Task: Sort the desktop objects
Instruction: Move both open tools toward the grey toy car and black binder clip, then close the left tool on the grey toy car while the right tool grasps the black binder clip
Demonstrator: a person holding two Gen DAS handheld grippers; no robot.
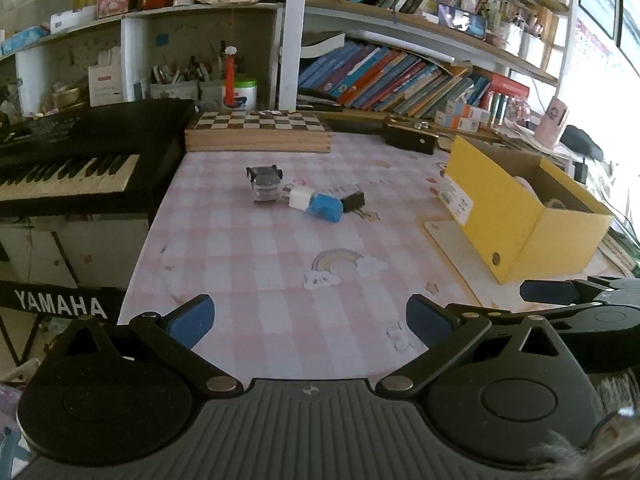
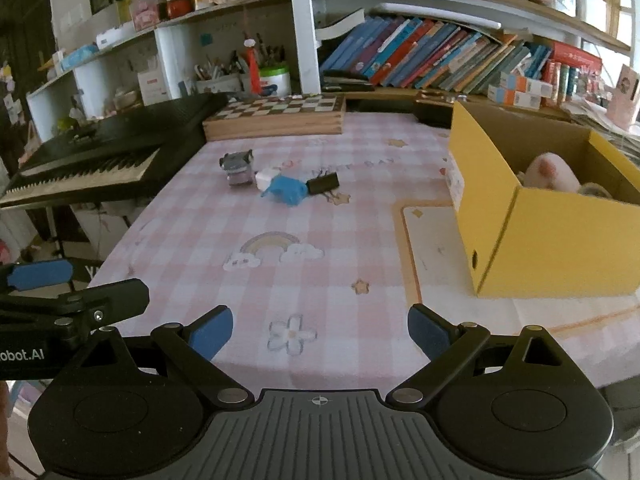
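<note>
Clutter (image 1: 304,198) is lying mid-table beside a yellow box (image 2: 560,240); both grippers (image 1: 310,320) (image 2: 320,332) are hovering spread, holding nothing

pink checked table (image 1: 248,264), yellow box (image 1: 516,216), chessboard (image 1: 260,130)

Left tool (image 1: 308,320) spread wide, empty, above checked cloth (image 1: 280,248).

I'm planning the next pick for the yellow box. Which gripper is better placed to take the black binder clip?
Right, probably. The binder clip lies at the cluster's box-side end, and the yellow box sits on the right gripper's side. Both grippers, the left gripper included, are open and similarly far back.
</note>
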